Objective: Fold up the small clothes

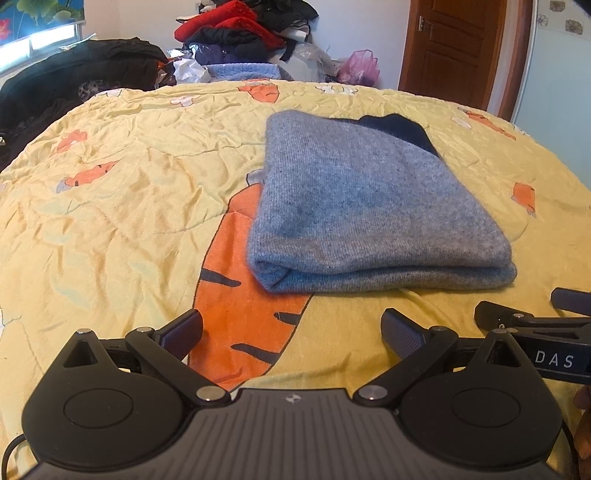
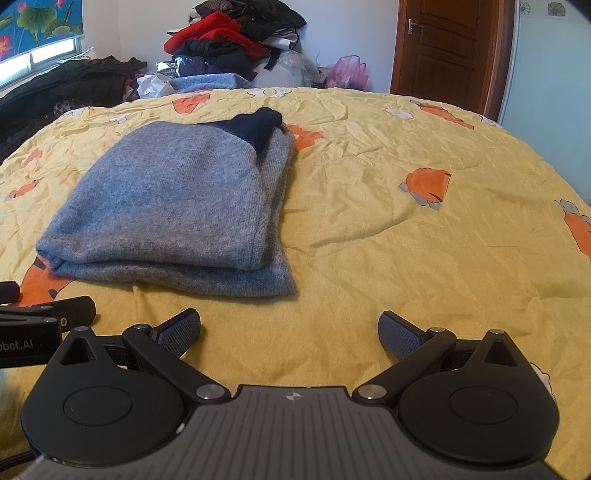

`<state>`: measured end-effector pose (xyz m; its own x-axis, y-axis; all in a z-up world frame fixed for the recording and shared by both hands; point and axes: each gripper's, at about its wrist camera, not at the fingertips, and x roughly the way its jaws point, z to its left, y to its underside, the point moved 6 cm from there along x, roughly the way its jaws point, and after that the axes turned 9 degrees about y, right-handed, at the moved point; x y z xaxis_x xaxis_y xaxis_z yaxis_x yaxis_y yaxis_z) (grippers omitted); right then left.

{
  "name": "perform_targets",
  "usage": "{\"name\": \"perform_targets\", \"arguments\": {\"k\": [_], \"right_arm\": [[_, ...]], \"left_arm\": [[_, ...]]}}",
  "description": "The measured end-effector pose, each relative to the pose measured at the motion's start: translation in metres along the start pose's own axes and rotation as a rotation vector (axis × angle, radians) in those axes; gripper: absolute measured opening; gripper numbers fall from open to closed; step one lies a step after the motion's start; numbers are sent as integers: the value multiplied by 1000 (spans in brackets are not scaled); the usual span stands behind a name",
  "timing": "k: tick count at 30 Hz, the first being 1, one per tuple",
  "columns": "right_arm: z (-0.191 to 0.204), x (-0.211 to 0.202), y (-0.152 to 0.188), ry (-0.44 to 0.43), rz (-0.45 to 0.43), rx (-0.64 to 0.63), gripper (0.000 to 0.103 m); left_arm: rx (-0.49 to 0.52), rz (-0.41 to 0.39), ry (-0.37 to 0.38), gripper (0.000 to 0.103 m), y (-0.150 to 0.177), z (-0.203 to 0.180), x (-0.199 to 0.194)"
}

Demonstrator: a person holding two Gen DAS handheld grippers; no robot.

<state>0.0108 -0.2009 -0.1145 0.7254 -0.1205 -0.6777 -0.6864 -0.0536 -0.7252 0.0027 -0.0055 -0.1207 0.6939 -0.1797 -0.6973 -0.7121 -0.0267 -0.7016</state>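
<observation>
yellow carrot-print bedspread (image 1: 110, 206) fills both views, with a heap of clothes (image 1: 236, 33) piled beyond its far edge. folded grey sweater (image 1: 362, 206) lies flat on the bedspread, a dark navy part showing at its far end. left gripper (image 1: 291, 332) and right gripper (image 2: 290, 330) hover just short of it, jaws spread wide and holding nothing.

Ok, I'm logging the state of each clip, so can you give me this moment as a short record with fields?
garment: grey knitted sweater with dark navy trim, folded into a compact rectangle
surface: yellow carrot-print bedsheet, wrinkled
left gripper: open, empty, short of the sweater's near edge
right gripper: open, empty, over bare sheet to the sweater's right
background: pile of red and dark clothes, brown wooden door
fold status: looks finished
</observation>
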Motion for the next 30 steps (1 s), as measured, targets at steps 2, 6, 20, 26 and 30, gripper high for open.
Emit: {"name": "perform_targets", "arguments": {"k": [2, 6, 20, 26, 30], "right_arm": [[0, -4, -3, -2, -4, 3, 102], [2, -14, -10, -6, -29, 1, 102], [1, -19, -14, -19, -22, 12, 102], [1, -20, -14, -22, -26, 13, 102], [0, -22, -15, -26, -27, 21, 102]], "left_arm": [[-8, -4, 5, 103, -2, 0, -4], [-8, -12, 3, 103, -6, 1, -9], [-4, -15, 1, 103, -11, -1, -14], [-3, -14, 2, 103, -10, -1, -14], [3, -27, 18, 103, -10, -3, -17]]}}
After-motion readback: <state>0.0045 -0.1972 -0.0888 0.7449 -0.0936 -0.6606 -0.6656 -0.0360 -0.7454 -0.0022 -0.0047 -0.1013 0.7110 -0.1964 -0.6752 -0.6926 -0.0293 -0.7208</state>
